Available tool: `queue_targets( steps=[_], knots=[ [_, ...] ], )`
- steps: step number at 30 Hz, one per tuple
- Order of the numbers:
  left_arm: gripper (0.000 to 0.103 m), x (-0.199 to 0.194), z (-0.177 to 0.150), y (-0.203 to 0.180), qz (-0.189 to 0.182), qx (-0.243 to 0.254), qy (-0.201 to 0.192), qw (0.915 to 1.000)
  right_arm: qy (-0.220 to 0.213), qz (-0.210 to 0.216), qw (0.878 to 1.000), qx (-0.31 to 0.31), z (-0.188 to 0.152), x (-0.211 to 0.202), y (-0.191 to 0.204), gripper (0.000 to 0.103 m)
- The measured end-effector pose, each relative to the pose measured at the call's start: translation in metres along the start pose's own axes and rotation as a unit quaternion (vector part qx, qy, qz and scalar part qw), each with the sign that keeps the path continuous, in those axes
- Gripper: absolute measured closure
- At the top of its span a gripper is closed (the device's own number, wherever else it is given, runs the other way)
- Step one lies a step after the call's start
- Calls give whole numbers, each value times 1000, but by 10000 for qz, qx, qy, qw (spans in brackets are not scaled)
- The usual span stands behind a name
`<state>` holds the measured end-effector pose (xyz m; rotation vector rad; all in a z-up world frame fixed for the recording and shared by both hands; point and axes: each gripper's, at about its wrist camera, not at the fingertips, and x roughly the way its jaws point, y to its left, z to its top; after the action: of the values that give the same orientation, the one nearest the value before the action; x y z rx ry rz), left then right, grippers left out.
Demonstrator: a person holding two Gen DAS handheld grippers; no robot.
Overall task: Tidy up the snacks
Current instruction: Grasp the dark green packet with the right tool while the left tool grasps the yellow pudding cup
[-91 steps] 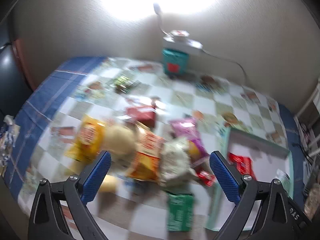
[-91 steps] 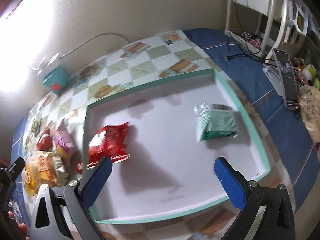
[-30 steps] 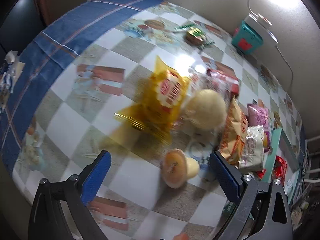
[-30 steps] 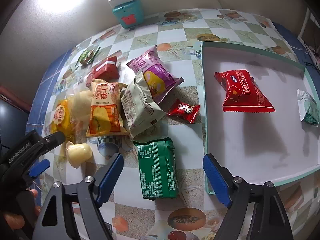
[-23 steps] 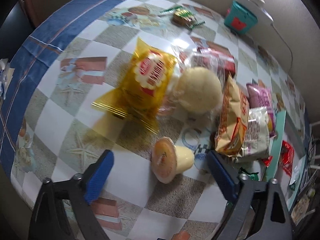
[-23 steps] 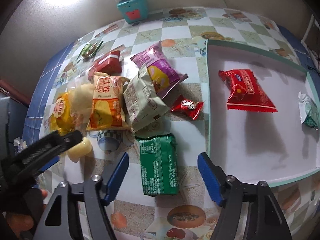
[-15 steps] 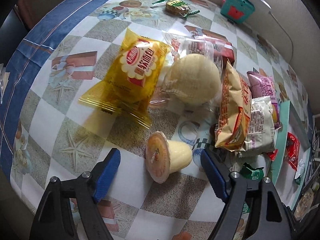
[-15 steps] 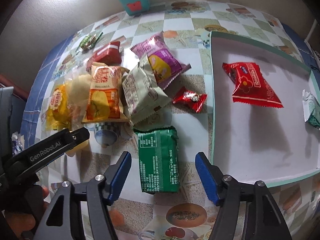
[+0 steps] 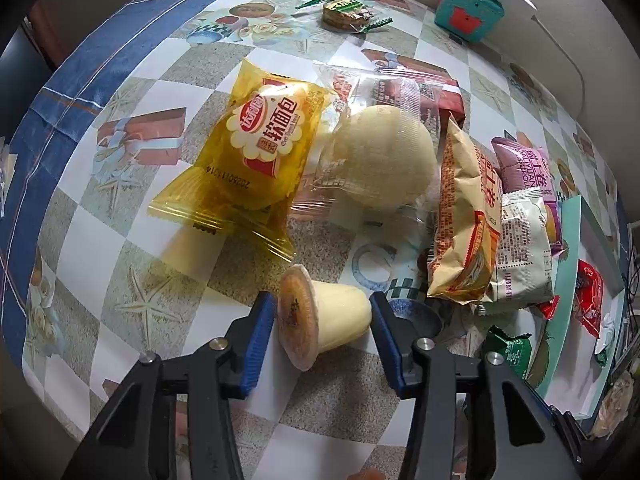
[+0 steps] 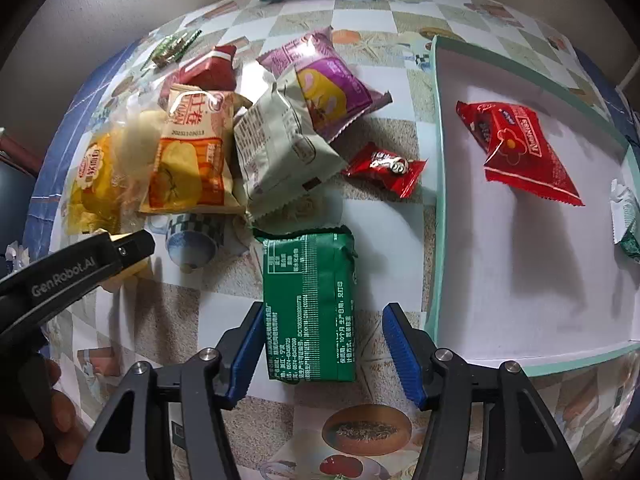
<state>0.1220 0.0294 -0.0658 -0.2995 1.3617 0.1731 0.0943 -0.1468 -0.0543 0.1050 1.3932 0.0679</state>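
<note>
A pale yellow jelly cup (image 9: 332, 320) with an orange lid lies on its side on the checked tablecloth. My left gripper (image 9: 324, 334) points down over it, its jaws closing, and its blue pads touch the lid and the base. One of its fingers (image 10: 92, 264) also shows in the right wrist view. A green snack pack (image 10: 310, 304) lies flat between the pads of my right gripper (image 10: 324, 348). Those jaws are closing too; the left pad is at the pack's edge, while a gap remains on the right. The white tray (image 10: 436, 200) with a teal rim holds a red pack (image 10: 520, 148).
Behind the cup lies a pile: a yellow bread pack (image 9: 256, 152), a wrapped round bun (image 9: 384, 160), an orange pack (image 9: 464, 220), a white pack (image 10: 280, 148) and a purple pack (image 10: 324, 84). A small red candy (image 10: 384, 168) lies near the tray. A teal box (image 9: 468, 12) stands by the wall.
Both grippers have come down toward the table and their jaws have narrowed, the left around the jelly cup, the right around the green pack.
</note>
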Motion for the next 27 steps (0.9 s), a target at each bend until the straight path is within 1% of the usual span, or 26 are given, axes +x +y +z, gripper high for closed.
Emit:
queue_targets(
  steps=[4,10,13,17,18,27],
  knots=[
    [54,-1,2,-4,0,18,-11,10000,-15,-76,9999,-79,0,2,1,41],
    [55,0,2,-7,7,49,-26,10000,-46,-437,9980,-450,-5,8,20,42],
    [55,1,1,-7,-9,40,-33,10000,-68,-428,9980,-453,-7,9,28,49],
    [55,2,3,-4,-70,-17,-51,10000,-81,-444,9979,-457,-4,8,27,56],
    [55,2,4,-3,-74,-28,-1,10000,-81,-439,9979,-467,-2,8,26,57],
    [55,3,5,3,-135,-138,-35,9998,-92,-356,9986,-379,1,8,19,61]
  ],
)
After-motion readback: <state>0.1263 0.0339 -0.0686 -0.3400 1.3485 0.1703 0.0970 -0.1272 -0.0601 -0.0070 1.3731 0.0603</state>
